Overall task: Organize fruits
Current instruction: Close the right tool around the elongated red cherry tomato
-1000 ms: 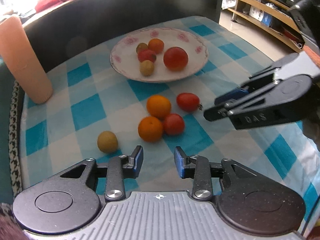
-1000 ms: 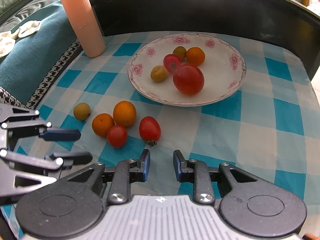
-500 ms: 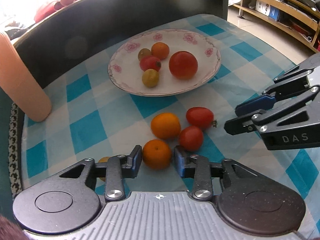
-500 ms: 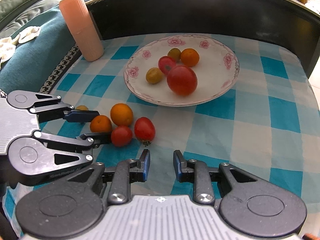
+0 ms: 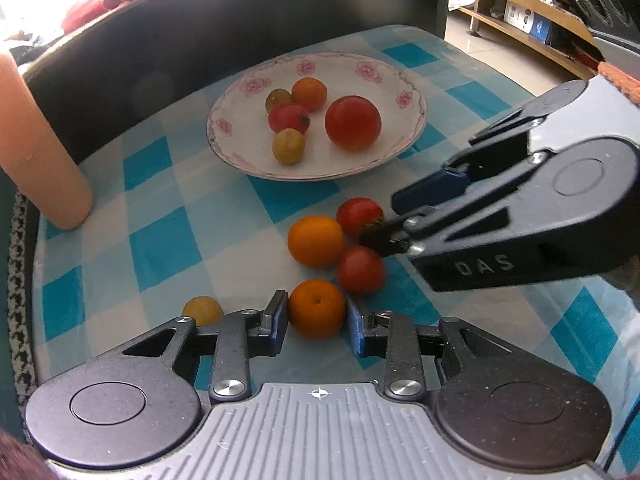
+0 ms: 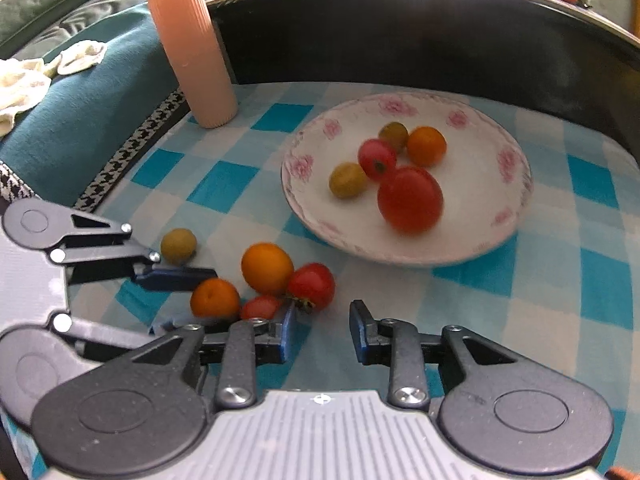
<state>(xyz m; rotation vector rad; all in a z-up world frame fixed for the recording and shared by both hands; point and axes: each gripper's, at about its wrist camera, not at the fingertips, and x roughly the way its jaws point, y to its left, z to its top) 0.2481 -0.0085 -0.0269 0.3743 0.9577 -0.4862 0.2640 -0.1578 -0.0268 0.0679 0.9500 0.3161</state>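
A white flowered plate (image 5: 240, 160) holds a large tomato (image 5: 353, 122) and several small fruits. Loose on the checked cloth lie two oranges, two red tomatoes and a yellow-green fruit (image 5: 203, 310). My left gripper (image 5: 316, 312) is shut on the nearer small orange (image 5: 317, 309), with both blue pads against its sides. The orange rests on the cloth. My right gripper (image 6: 322, 332) is opening, with nothing between its jaws. The oval tomato (image 6: 311, 286) lies just ahead of its left finger. In the left wrist view the right gripper (image 5: 380, 220) reaches in beside that tomato (image 5: 358, 216).
A tall pink ribbed cylinder (image 6: 194, 56) stands at the cloth's far left corner. A dark curved wall (image 6: 400, 32) rims the table behind the plate. A teal cushion (image 6: 92, 92) lies to the left, and wooden shelves (image 5: 520, 20) stand beyond the table to the right.
My left gripper moved forward over the small orange and closed on it. My right gripper came in toward the oval tomato and its jaws widened.
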